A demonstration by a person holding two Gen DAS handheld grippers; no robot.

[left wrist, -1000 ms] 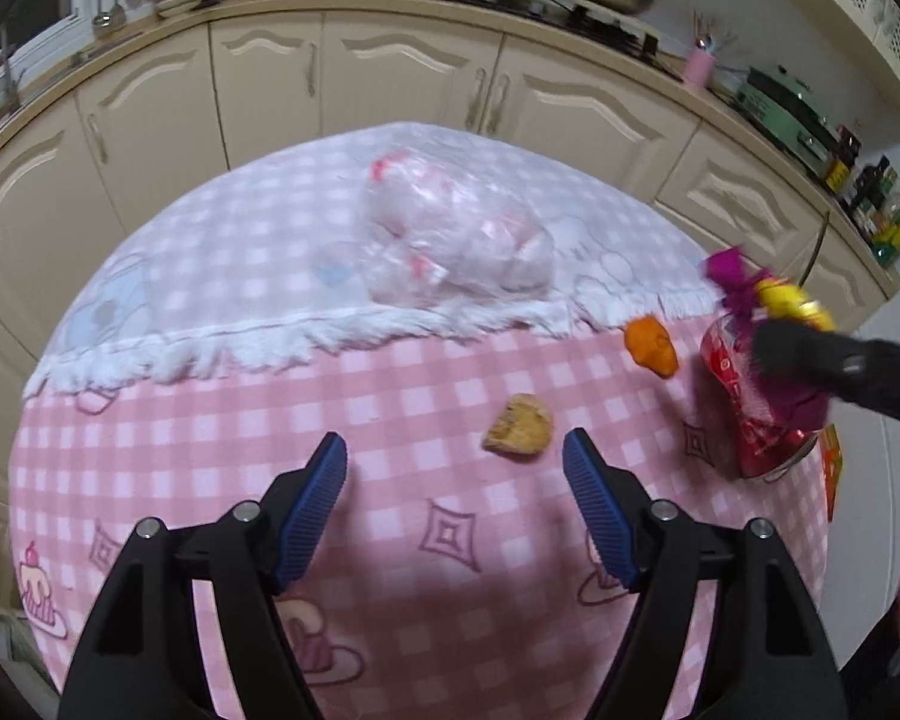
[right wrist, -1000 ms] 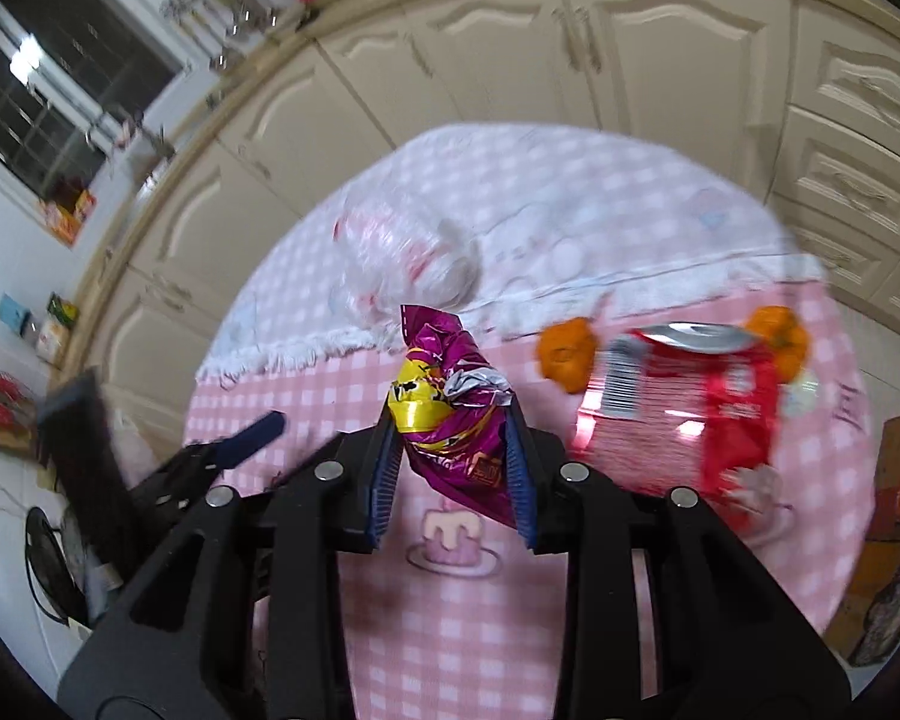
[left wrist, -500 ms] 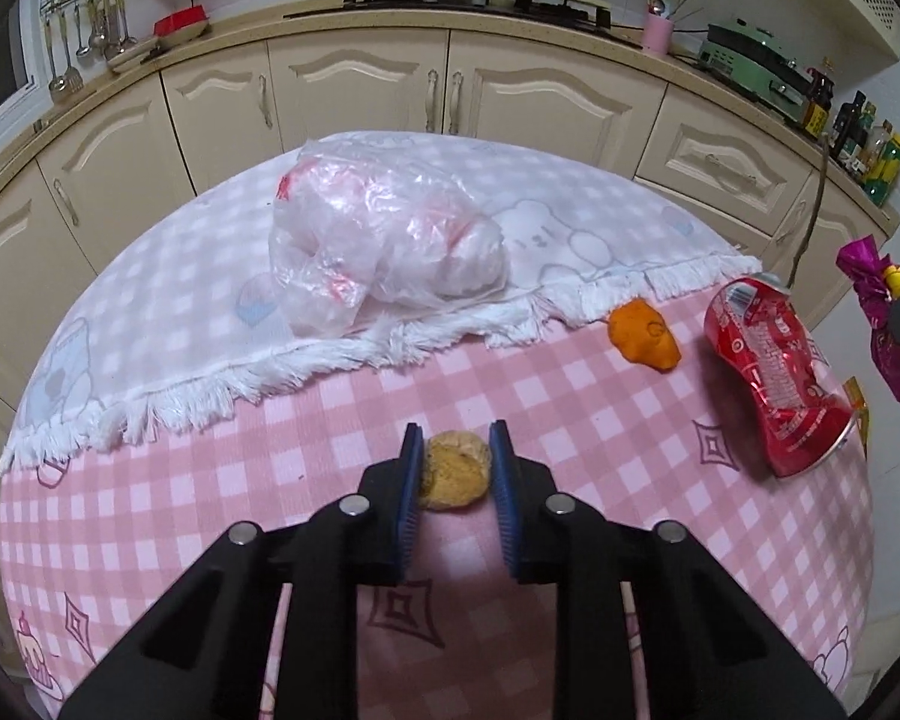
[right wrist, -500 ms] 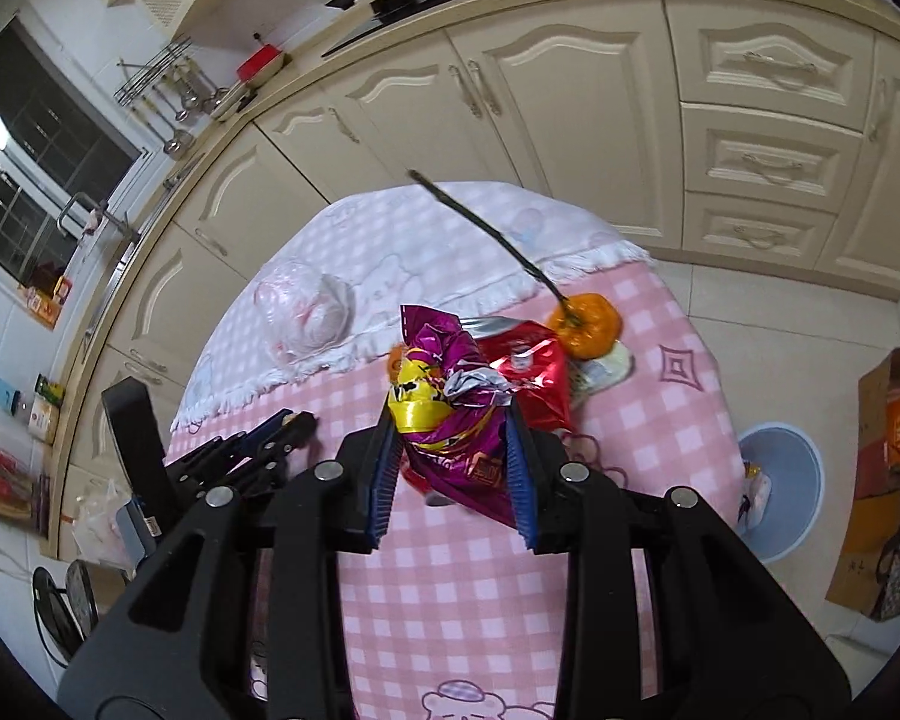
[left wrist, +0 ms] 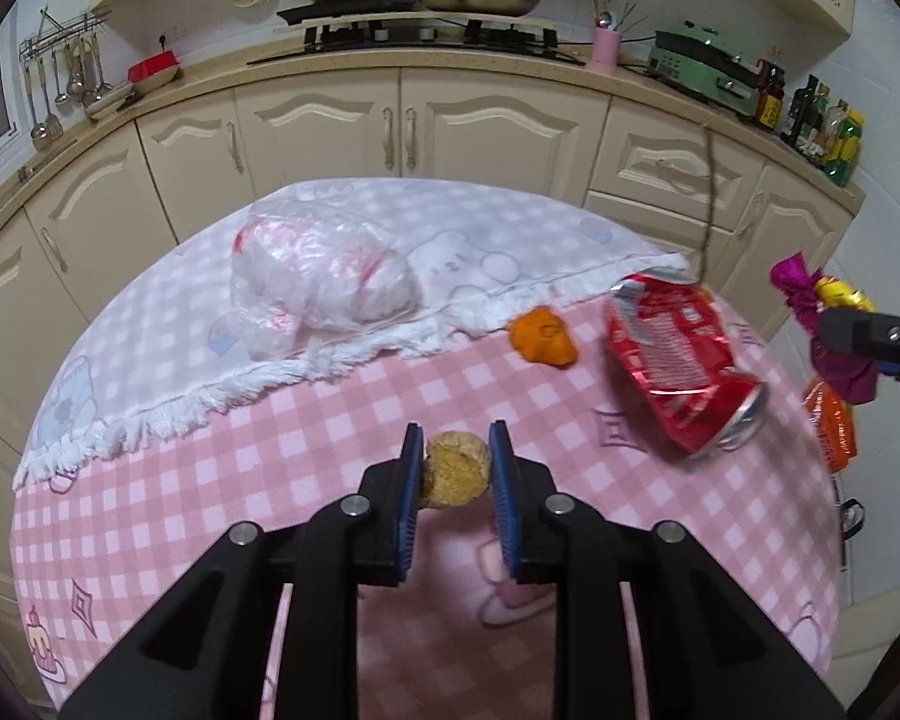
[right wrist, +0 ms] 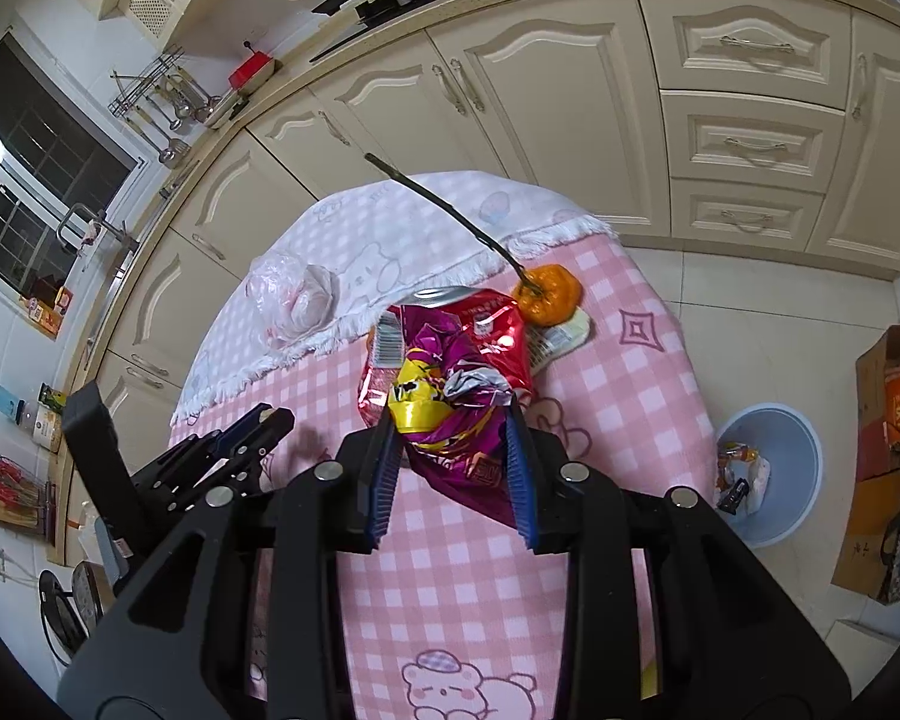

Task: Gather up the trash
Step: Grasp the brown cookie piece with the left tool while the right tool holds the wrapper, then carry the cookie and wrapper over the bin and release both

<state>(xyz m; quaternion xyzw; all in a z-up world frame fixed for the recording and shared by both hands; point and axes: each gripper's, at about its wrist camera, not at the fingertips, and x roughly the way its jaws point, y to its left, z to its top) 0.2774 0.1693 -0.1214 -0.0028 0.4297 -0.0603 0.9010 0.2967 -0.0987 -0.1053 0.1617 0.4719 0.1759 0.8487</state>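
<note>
Mid-collection above the pink checked table [left wrist: 222, 468]: my left gripper [left wrist: 455, 471] clamps a brown food scrap [left wrist: 455, 468], my right gripper [right wrist: 450, 450] pinches a purple wrapper [right wrist: 444, 408]; next, I judge, both loads go to the blue bin [right wrist: 792, 438] beside the table

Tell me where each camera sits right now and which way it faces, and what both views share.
Left wrist: rides the left tongs, looking across the table toward the cabinets; its own fingers clamp a brown food scrap.
Right wrist: rides the right tongs, higher, looking down over table and blue bin; its fingers clamp a purple wrapper.
Shared: red can, clear plastic bag; each view shows the other tongs.
</note>
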